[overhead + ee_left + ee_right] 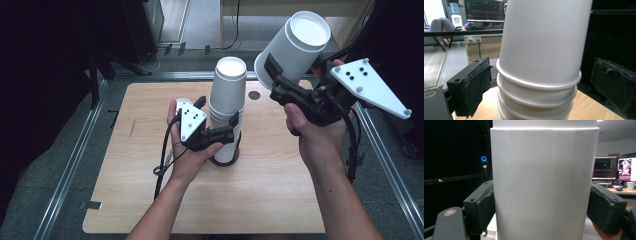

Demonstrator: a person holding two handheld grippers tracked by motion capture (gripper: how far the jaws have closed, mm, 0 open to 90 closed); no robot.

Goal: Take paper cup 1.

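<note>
Forearms rise from the near edge of the wooden table (150, 200). Mid-table, the left gripper (231, 131) straddles the stack of white cups (227, 107), jaws spread clear of it. Farther right, the right gripper (274, 75) clamps a single white cup (295, 47), lifted and tilted.

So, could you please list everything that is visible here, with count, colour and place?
Stack of paper cups: one stack, white, upside down, standing near the middle of the table.
Single paper cup: one, white, lifted above the table's far right part, clamped by the right hand-held gripper.
Table: one, light wood, in the centre of the high view.
Hole in the tabletop: one, dark, round, near the far edge.
Left hand-held gripper: one, black with a grey plate, jaws around the stack, pads apart from it.
Right hand-held gripper: one, black with a grey plate, pads pressing the single cup.
</note>
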